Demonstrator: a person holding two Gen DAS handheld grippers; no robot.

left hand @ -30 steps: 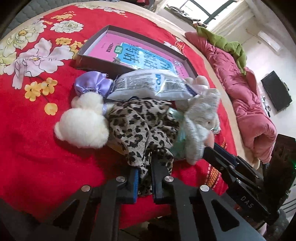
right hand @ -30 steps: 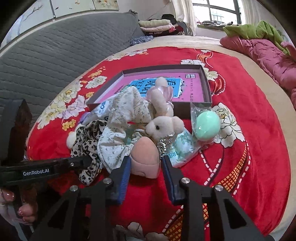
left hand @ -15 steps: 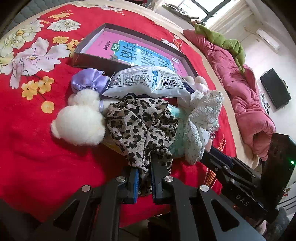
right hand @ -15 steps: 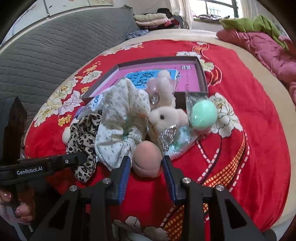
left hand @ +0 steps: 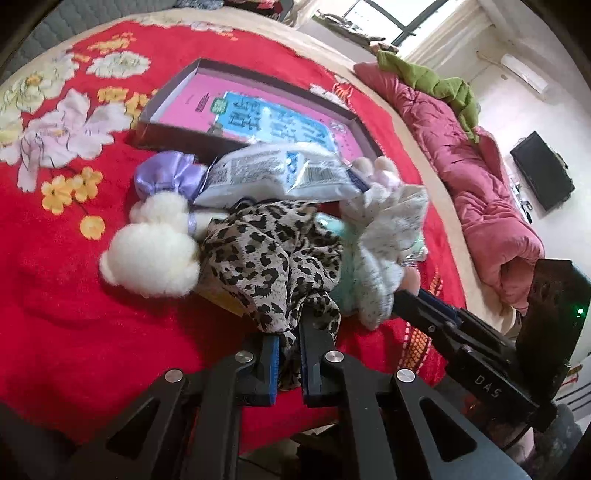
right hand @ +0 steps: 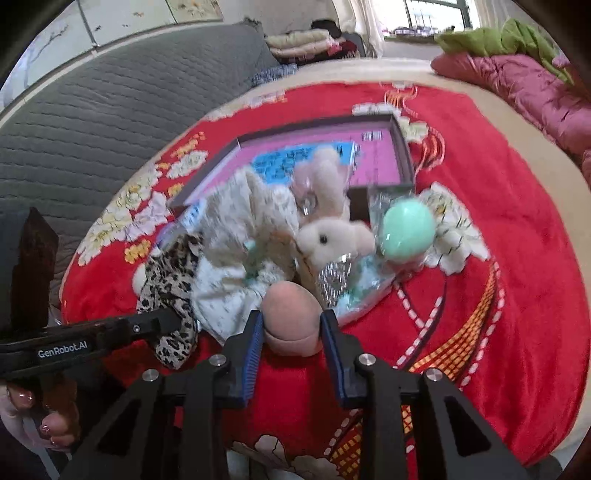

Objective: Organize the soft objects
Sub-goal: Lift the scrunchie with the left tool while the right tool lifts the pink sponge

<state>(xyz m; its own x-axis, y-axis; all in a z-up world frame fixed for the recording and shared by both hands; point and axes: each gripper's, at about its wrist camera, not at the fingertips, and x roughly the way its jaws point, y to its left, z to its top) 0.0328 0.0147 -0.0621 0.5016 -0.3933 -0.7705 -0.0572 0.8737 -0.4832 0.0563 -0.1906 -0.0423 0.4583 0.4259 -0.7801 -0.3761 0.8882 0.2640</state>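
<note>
Your left gripper (left hand: 288, 354) pinches the leopard scrunchie (left hand: 273, 258), your right gripper (right hand: 291, 339) clamps the peach squishy (right hand: 291, 314) — lift unevenly and the tangled pile drags the white scrunchie (right hand: 243, 236) along

You are in a home bedroom. You work over a bed spread with a red floral blanket (right hand: 498, 258). Behind the blanket a grey quilted headboard (right hand: 122, 110) rises, with folded linens (right hand: 299, 40) stacked just past its end. Along the blanket's far side lie a pink quilt (left hand: 476, 177) and green bedding (left hand: 432, 81). Beyond the quilt: a dark TV (left hand: 541, 170), a wall air conditioner (left hand: 524, 72), a window (left hand: 391, 18).
</note>
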